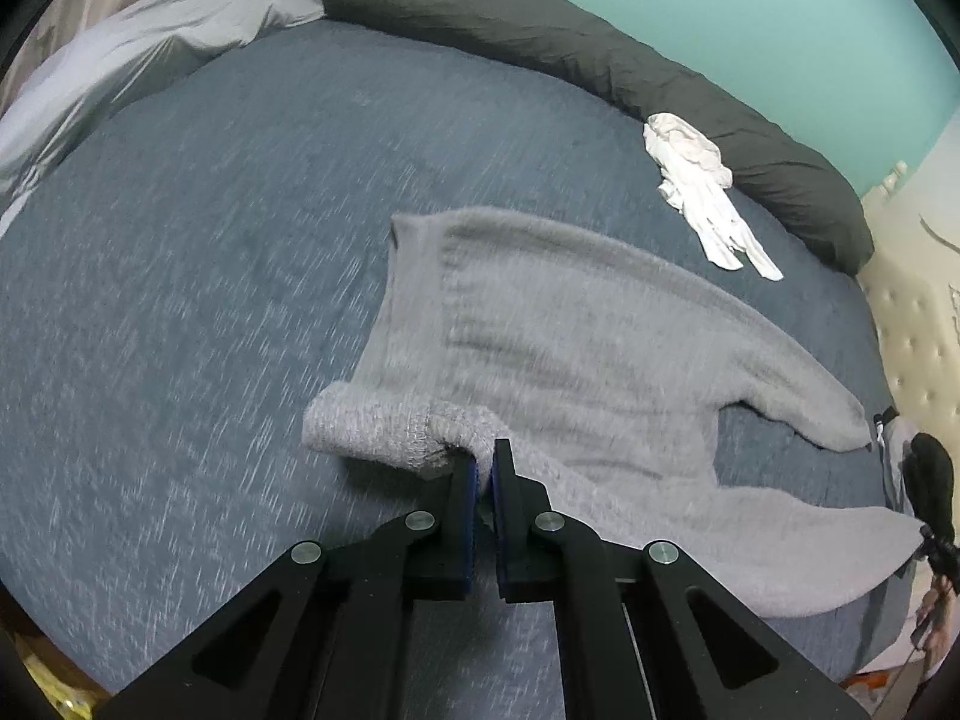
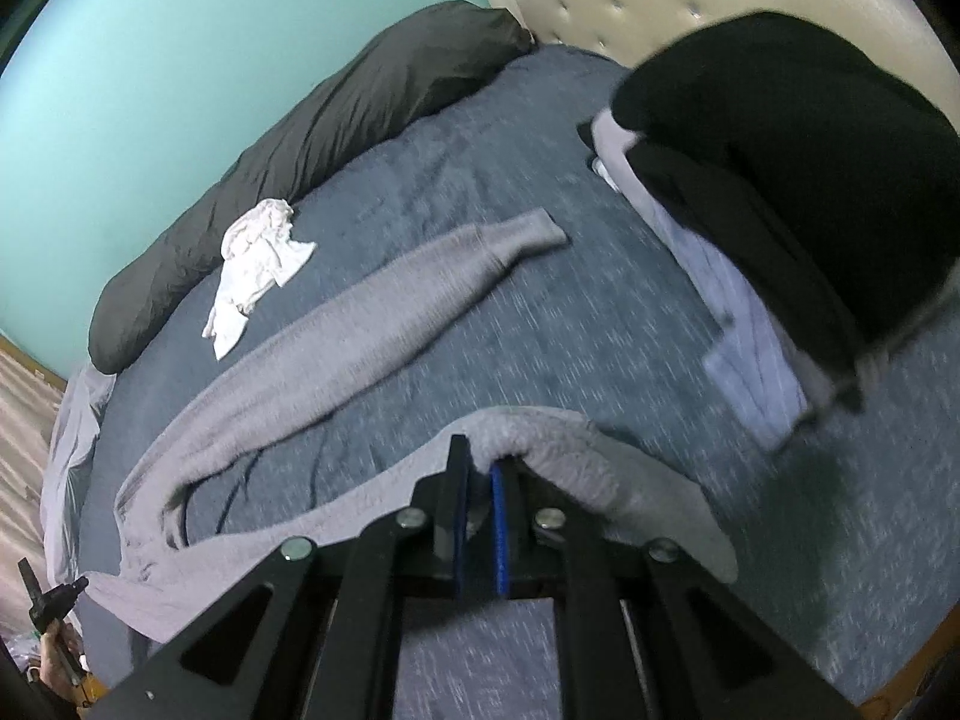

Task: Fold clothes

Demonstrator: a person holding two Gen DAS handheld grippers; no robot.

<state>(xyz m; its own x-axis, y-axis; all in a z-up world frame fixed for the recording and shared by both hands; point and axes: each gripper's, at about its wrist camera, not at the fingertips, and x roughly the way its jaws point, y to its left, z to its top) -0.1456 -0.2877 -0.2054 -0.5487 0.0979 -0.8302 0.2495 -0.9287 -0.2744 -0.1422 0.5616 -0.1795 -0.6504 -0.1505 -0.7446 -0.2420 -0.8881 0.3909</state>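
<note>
Nearest: left gripper [image 1: 485, 468] and right gripper [image 2: 477, 468], both pinching shut on the near edge of a grey sweater [image 1: 576, 336], which is lying spread across the blue bed [image 1: 180, 300]. The knit is looking soft, limp and light, likely sagging between grips, so edges and cuffs are serving best. Farther: white cloth [image 1: 702, 192], dark bolster [image 1: 600, 54].

Grey fuzzy sweater [image 1: 588, 330], spread on bed, edges lifted

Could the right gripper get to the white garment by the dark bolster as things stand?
Probably not yet: the right gripper is shut on the grey sweater, so it would have to let go first. The white garment itself lies uncovered beyond the sweater's sleeve.
</note>
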